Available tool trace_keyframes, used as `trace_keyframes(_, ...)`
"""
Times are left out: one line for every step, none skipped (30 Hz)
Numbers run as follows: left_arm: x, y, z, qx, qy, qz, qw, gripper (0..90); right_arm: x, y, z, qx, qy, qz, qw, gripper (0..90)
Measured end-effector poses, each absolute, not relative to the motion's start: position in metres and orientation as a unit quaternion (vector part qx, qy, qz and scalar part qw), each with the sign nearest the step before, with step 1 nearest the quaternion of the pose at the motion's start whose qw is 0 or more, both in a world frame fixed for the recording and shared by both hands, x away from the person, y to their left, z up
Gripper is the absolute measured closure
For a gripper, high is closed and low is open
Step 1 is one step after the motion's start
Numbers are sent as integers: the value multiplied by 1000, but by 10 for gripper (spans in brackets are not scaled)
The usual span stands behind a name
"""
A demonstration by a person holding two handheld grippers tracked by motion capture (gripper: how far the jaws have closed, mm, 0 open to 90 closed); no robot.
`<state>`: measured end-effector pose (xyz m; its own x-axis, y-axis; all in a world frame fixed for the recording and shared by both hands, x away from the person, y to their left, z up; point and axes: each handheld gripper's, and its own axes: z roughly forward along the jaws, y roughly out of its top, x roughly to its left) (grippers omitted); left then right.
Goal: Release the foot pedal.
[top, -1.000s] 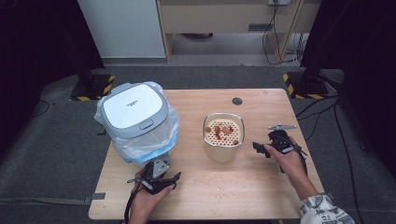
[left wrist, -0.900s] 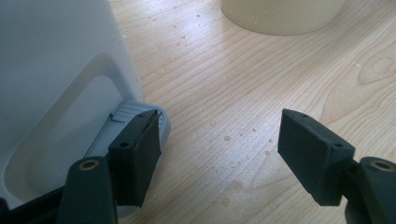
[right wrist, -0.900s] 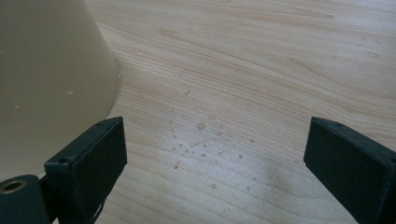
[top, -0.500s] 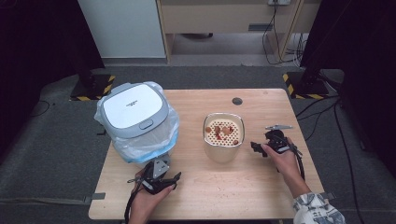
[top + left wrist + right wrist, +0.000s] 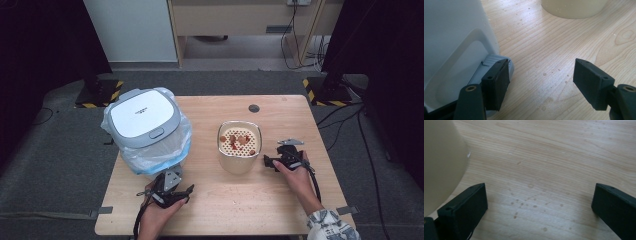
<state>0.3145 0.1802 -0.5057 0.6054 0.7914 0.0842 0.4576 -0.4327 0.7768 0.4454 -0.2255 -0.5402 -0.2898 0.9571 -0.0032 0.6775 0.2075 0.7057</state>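
Note:
A cream tub point(image 5: 239, 159) with a perforated insert holding reddish pieces stands mid-table. My right gripper point(image 5: 270, 161) sits low just to its right, pointing at it. Its jaws have just been opening and now stand wide open with nothing between them. In the right gripper view point(image 5: 540, 195) the cream tub's wall point(image 5: 441, 167) is at the left. My left gripper point(image 5: 172, 189) rests near the front edge, open and empty. In the left gripper view point(image 5: 541, 72) one fingertip point(image 5: 497, 82) is beside the foot of the white bin point(image 5: 454, 50).
The white lidded bin point(image 5: 145, 120), lined with a clear plastic bag, stands at the table's left. Water droplets point(image 5: 524, 203) dot the wooden table point(image 5: 290, 115). A small dark disc point(image 5: 254, 108) lies near the far edge.
My right gripper has sunk and shifted left toward the cream tub. My left gripper has stayed in place.

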Motion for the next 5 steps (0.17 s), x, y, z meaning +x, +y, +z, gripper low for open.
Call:
trace_keyframes(314,180,-506,816,383,226,370,282,444,-224,-540,551,742,305,230,8)
trace_keyframes(314,180,-506,816,383,226,370,282,443,-223,-540,552,742,305,229,8)
trace_keyframes(314,180,-506,816,382,226,370,282,442,-222,-540,552,741,305,229,8)
trace_keyframes(315,180,-506,816,382,226,370,283,442,-222,-540,552,741,305,230,8)
trace_keyframes(315,180,-506,816,382,226,370,283,442,-222,-540,553,741,305,230,8)
